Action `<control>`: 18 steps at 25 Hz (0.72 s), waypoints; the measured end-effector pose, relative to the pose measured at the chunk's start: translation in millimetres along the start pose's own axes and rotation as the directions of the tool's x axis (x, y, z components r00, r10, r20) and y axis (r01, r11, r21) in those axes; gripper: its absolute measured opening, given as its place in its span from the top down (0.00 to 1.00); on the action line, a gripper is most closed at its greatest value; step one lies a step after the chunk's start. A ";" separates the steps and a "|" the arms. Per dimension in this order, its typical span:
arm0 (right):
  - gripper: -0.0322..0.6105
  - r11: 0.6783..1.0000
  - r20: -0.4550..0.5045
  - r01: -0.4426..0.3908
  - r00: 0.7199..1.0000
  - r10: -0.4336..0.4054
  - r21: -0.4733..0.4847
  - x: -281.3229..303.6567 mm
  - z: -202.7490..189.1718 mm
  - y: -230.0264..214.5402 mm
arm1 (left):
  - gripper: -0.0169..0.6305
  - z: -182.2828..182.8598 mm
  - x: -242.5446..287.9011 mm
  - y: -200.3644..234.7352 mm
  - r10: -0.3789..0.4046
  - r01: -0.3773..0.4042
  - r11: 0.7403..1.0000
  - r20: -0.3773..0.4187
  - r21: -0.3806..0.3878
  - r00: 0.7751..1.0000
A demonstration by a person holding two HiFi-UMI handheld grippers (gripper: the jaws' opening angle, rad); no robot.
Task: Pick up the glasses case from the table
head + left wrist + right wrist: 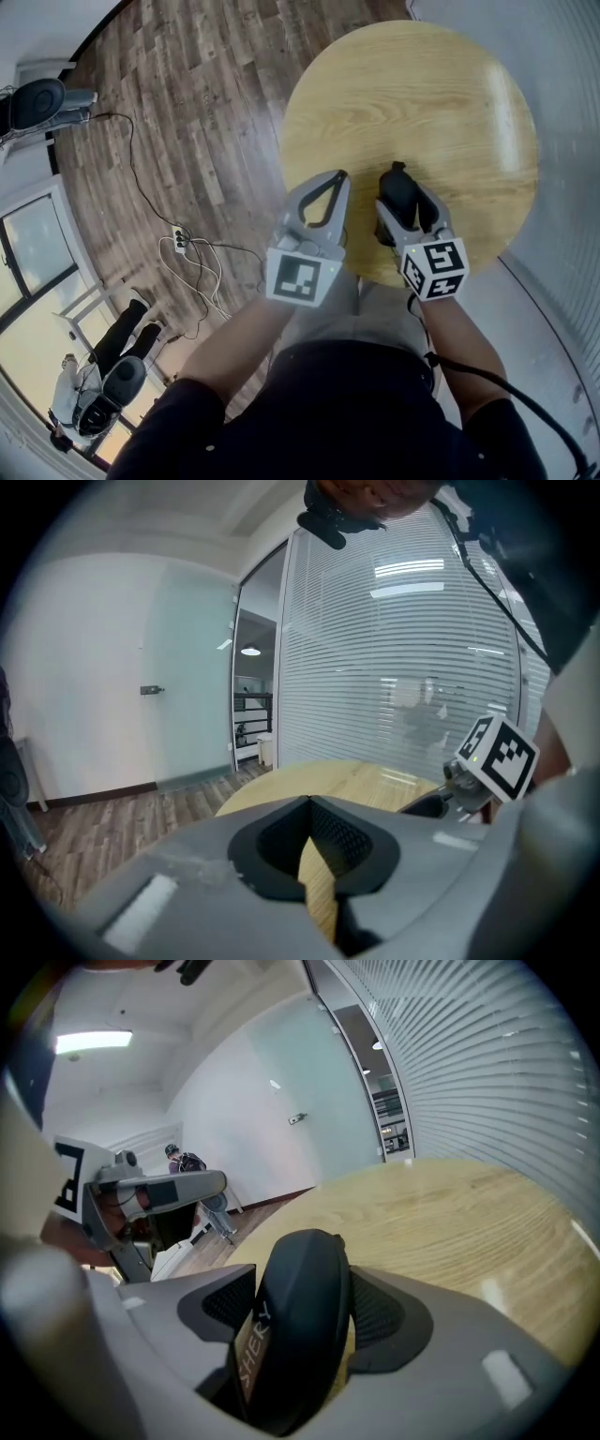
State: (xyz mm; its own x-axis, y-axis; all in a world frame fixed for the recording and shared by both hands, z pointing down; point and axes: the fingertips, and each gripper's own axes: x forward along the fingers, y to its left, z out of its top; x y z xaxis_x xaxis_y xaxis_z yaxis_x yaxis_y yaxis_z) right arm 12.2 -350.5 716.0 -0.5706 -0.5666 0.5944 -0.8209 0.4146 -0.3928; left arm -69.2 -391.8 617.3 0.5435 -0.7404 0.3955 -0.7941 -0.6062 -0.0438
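Note:
A black glasses case stands tilted between the jaws of my right gripper, over the near part of the round wooden table. In the right gripper view the case fills the gap of the right gripper, both pads lie against its sides, and pale lettering shows on its edge. My left gripper hangs beside it at the table's near left rim, its tips together and nothing in them. The left gripper view shows the left gripper with only a thin slit of table between the jaws.
A wall of glass with blinds runs close along the table's right side. On the wooden floor to the left lie a power strip and cables. A person is at the lower left. The right gripper's marker cube is near the left gripper.

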 end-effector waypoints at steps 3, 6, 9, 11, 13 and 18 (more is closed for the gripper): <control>0.47 1.000 0.056 -0.003 0.998 0.004 -0.022 -21.0 16.3 5.1 | 0.97 13.2 -5.8 -4.4 0.007 -0.007 1.000 0.045 0.000 0.999; 0.47 0.999 0.102 0.007 0.995 -0.002 -0.040 -54.6 41.1 11.9 | 0.97 35.6 -19.5 -15.3 -0.004 0.004 1.000 0.060 0.007 0.998; 0.47 0.999 0.160 0.020 0.987 -0.012 -0.046 -88.9 72.0 14.6 | 0.97 75.0 -30.1 -22.5 0.010 -0.010 1.000 0.139 -0.006 0.990; 0.48 0.998 0.221 0.042 0.975 -0.029 -0.053 -113.2 92.9 13.3 | 0.97 99.2 -38.9 -28.6 0.025 -0.023 1.000 0.190 -0.012 0.981; 0.48 0.996 0.282 0.061 0.959 -0.039 -0.068 -141.5 109.0 15.0 | 0.97 119.8 -50.9 -38.6 0.032 -0.031 0.999 0.231 -0.009 0.972; 0.49 0.991 0.388 0.069 0.921 -0.020 -0.112 -200.0 153.8 38.2 | 0.97 173.5 -85.9 -36.9 0.056 -0.059 0.998 0.306 -0.001 0.950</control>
State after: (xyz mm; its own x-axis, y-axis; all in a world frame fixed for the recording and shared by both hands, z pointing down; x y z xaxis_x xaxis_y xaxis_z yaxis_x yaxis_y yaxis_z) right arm 91.3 -330.8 474.1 -0.5182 -0.8070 0.2832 -0.8505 0.4514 -0.2699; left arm -39.4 -356.1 425.8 0.5553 -0.8264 0.0928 -0.8247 -0.5616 -0.0661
